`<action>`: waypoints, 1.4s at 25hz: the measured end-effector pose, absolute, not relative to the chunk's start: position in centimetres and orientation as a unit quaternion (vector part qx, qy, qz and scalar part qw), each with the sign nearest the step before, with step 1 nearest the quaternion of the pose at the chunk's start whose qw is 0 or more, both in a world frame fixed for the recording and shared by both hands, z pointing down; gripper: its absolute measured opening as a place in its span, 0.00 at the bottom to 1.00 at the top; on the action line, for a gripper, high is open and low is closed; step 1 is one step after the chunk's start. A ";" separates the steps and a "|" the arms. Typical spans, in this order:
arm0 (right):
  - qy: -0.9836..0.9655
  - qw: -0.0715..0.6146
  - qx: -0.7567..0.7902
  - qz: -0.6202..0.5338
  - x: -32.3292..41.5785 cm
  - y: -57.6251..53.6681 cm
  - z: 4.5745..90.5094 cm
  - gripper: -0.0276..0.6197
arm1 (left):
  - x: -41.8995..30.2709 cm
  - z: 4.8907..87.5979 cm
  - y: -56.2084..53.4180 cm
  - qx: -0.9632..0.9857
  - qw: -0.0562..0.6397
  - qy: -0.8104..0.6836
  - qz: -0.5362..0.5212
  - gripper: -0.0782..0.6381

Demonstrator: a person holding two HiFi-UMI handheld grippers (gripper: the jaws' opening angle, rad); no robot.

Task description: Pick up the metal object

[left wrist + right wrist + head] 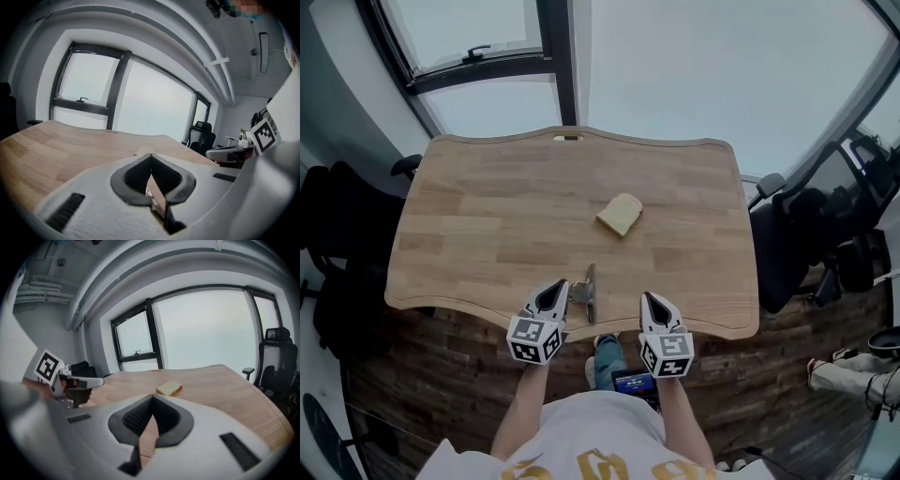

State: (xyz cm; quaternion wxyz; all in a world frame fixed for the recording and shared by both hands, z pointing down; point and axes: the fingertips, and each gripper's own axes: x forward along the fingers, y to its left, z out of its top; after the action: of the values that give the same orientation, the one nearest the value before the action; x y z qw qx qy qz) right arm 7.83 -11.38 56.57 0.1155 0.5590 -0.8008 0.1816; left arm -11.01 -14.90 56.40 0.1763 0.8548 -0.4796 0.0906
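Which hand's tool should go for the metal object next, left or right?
Left. The metal object is right beside the left tool; the right tool sits farther off. Both are shut, so open first.

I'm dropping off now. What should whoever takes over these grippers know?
Left gripper: jaw tips together; the metal object lies close beside its right jaw, grip unconfirmed.
Right gripper: shut, empty, over the near edge of the table.
Bread slice sits mid-table, apart from both.
Done: left gripper is at the object. Left: confirm the grip, then lift.
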 end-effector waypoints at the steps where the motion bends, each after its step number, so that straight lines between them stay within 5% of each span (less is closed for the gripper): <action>1: -0.801 0.118 0.557 0.184 7.8 -11.5 56.8 0.06 | -11.2 56.7 -15.0 0.852 0.178 -0.484 0.094 0.14; 35: -0.803 0.170 0.515 0.247 7.5 -12.8 63.8 0.06 | -11.0 66.9 -15.2 0.808 0.303 -0.481 0.158 0.14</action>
State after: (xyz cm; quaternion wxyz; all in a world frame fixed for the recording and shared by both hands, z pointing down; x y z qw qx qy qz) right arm 7.51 -12.80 63.83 0.1702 0.5151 -0.8028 0.2474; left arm -10.99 -15.20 66.92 0.3025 0.8076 -0.4809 0.1581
